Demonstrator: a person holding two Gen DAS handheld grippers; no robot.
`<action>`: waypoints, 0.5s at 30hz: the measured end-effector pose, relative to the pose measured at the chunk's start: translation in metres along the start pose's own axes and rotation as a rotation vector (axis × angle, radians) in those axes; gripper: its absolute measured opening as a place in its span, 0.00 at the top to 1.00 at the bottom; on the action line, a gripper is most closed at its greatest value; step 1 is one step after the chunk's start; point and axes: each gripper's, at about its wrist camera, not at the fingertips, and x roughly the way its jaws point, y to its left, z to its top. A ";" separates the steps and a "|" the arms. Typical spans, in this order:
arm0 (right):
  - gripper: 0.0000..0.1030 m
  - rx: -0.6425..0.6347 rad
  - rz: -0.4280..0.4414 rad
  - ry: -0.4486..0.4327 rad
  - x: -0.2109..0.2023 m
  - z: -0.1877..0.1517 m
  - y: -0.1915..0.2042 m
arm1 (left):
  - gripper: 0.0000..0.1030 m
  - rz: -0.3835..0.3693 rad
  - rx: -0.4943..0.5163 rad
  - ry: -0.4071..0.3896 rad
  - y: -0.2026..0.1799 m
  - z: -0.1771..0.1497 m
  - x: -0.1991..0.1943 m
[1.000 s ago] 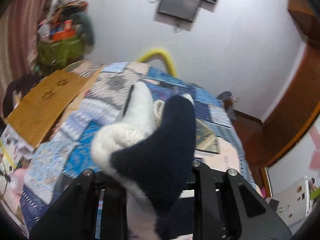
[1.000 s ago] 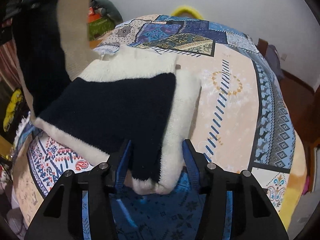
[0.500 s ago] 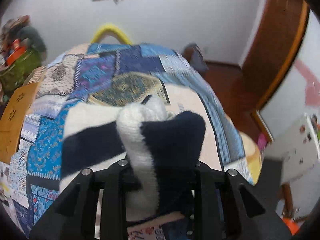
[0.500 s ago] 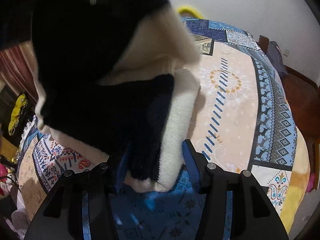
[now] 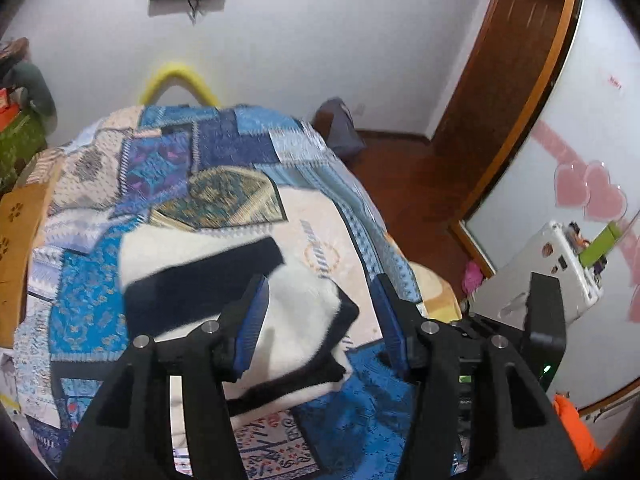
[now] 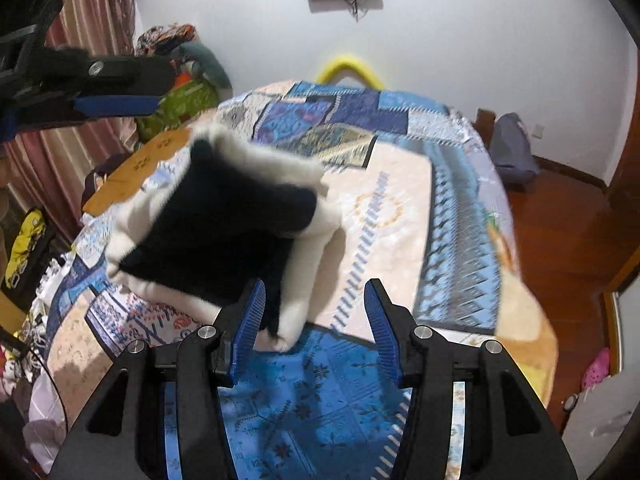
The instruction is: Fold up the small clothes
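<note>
A small fuzzy garment in dark navy and cream point(image 6: 224, 236) lies folded on the patchwork bedspread point(image 6: 400, 208). In the left wrist view the garment point(image 5: 224, 280) sits just ahead of and between the open blue pads of my left gripper point(image 5: 320, 316), not pinched. My right gripper point(image 6: 316, 320) is open and empty, with the garment's near corner by its left pad. The left gripper also shows in the right wrist view point(image 6: 116, 88), raised at upper left, jaws apart.
The bed point(image 5: 180, 168) fills the middle. A wooden board point(image 6: 136, 176) and piled clutter point(image 6: 180, 92) lie on the left side. A brown door point(image 5: 512, 92) and wood floor point(image 6: 560, 220) are on the right, with a white box point(image 5: 536, 276).
Both grippers have let go of the garment and opened. The lifted part that the left gripper carried over now lies folded on the pile. The right gripper has drawn back a little.
</note>
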 end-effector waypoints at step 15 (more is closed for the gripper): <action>0.54 -0.077 0.053 -0.123 -0.006 0.065 0.046 | 0.39 0.160 0.011 0.190 0.085 -0.054 0.058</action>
